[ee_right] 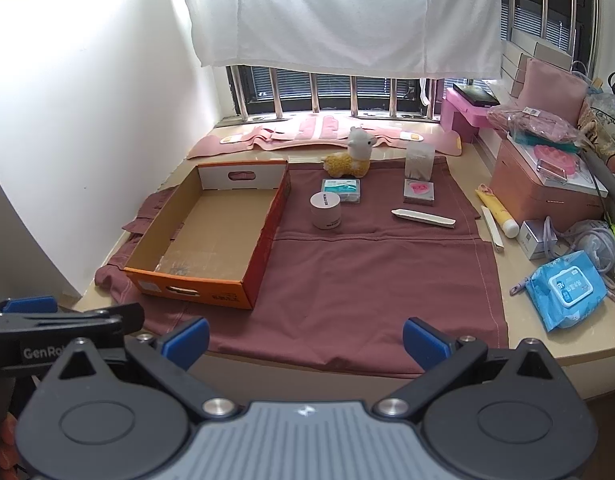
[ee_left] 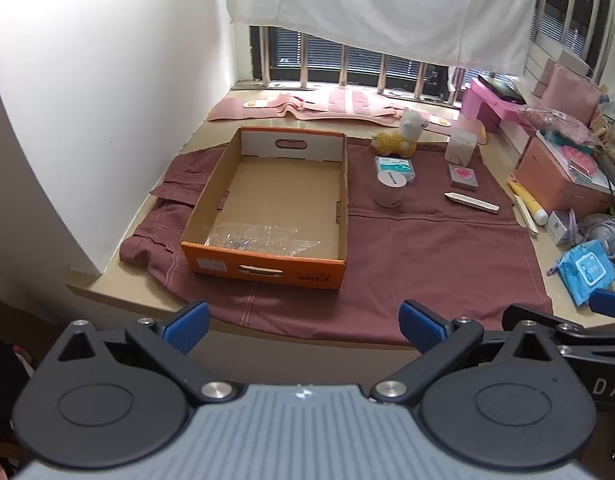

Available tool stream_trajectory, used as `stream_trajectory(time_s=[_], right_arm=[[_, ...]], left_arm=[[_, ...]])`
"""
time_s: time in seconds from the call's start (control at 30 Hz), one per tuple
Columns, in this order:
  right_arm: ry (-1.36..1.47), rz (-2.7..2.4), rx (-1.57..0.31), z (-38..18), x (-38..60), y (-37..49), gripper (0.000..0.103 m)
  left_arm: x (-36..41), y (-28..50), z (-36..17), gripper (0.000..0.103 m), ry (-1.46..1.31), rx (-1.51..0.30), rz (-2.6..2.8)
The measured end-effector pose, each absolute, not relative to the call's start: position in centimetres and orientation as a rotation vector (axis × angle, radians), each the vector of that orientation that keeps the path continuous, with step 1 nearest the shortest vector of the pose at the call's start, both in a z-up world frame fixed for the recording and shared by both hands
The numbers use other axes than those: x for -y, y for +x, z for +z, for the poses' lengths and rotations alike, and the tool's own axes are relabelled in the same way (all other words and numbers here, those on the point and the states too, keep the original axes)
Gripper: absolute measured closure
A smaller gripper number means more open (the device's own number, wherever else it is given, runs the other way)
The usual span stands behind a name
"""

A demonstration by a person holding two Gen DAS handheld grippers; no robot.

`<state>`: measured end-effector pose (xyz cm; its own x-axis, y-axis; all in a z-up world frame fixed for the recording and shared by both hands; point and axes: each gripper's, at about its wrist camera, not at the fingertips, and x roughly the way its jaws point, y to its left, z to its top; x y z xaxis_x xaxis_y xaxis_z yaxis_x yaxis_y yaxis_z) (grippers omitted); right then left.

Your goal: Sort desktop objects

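An open orange cardboard box (ee_left: 211,196) (ee_right: 263,236) stands on a maroon cloth (ee_left: 427,264) (ee_right: 367,280), with clear plastic wrap (ee_left: 263,238) inside. To its right lie a plush alpaca (ee_left: 399,136) (ee_right: 351,158), a teal pack (ee_left: 395,166) (ee_right: 341,190), a white round jar (ee_left: 389,188) (ee_right: 326,210), a clear box (ee_left: 460,146) (ee_right: 419,160), a pink heart card box (ee_left: 463,176) (ee_right: 418,192) and a white flat stick (ee_left: 471,202) (ee_right: 423,218). My left gripper (ee_left: 303,326) and right gripper (ee_right: 305,342) are open and empty, at the table's near edge.
Clutter fills the right side: a blue wipes pack (ee_right: 563,288) (ee_left: 587,270), a pink case (ee_right: 539,192), a yellow tube (ee_right: 497,210), cables and a small white box (ee_right: 537,238). Pink mats (ee_right: 319,130) lie under the barred window. A white wall (ee_left: 87,120) borders the left.
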<state>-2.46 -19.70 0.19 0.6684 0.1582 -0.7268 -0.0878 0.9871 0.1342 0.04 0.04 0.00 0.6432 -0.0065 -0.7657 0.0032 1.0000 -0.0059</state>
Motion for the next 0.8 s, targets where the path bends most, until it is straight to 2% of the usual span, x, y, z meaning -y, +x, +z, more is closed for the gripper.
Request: stream_trajectory(time_s=[0.8], right_arm=[[0.086, 0.131, -0.822, -0.04, 20.33, -1.64, 0.000]], left_arm=[[0.58, 1.05, -0.32, 0.000, 0.006, -0.864, -0.002]])
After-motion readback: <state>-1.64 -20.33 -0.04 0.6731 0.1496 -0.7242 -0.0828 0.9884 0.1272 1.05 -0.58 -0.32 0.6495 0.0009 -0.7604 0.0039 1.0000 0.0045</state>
